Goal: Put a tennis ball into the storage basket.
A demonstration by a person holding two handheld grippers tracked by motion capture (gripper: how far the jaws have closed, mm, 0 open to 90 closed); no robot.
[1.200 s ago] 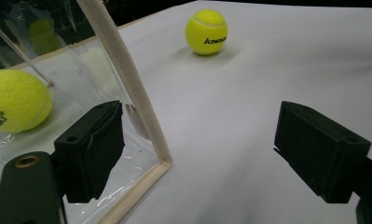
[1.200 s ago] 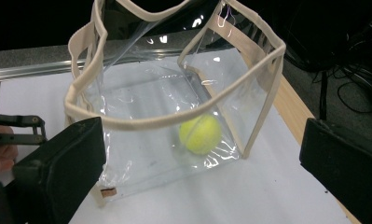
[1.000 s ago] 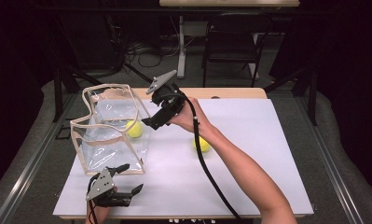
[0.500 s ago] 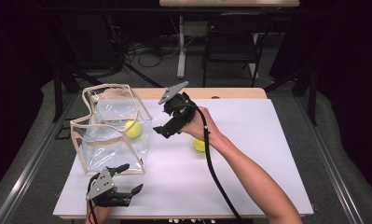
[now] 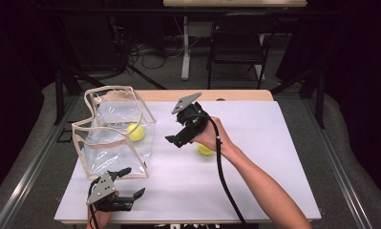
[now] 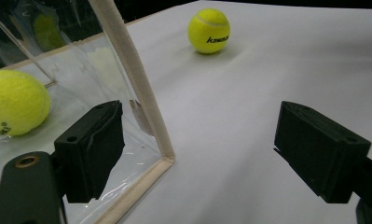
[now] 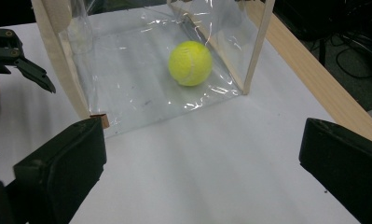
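The right gripper (image 5: pixel 174 140) is held wide open and empty above the table (image 5: pixel 274 191), just right of the clear bag (image 5: pixel 112 133). One tennis ball (image 7: pixel 190 63) lies inside the bag. A second ball (image 5: pixel 205 150) is half hidden behind the hand. The left gripper (image 5: pixel 131 183), open too, is seen near the bag's near corner.

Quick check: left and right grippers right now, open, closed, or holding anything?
Left gripper: open, holding nothing, beside the clear bag.
Right gripper: open, holding nothing, facing the tennis ball in the bag.
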